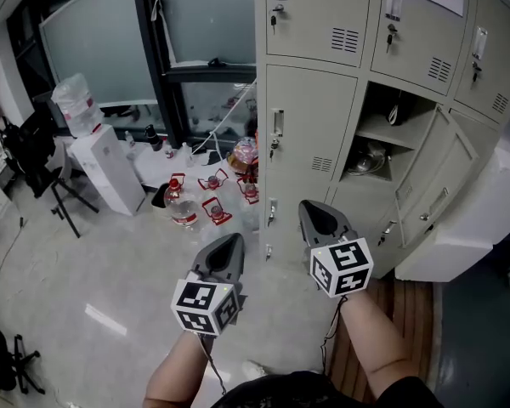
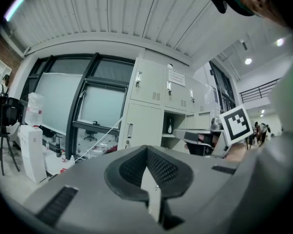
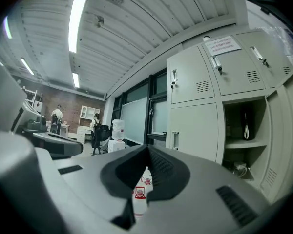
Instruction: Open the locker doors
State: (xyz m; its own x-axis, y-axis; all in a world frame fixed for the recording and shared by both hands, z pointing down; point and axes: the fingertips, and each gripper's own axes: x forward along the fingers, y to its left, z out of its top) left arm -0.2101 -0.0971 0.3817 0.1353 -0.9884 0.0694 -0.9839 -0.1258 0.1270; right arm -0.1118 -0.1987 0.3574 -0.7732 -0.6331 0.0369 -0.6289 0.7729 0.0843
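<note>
Approach step, I think: left gripper (image 1: pixel 231 245) and right gripper (image 1: pixel 314 211) are both closed w/ nothing held, apart from the lockers (image 1: pixel 310 24) at upper right, where 1 door (image 1: pixel 446 172) stands open; next move needs reaching a closed door's handle (image 1: pixel 277 124) and pulling.

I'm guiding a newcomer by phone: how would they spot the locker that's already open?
Find the beige locker bank right of the windows. In the row below the top, the second compartment from the left stands open, its door swung right. Unlike its closed neighbours, it shows a shelf.
</note>
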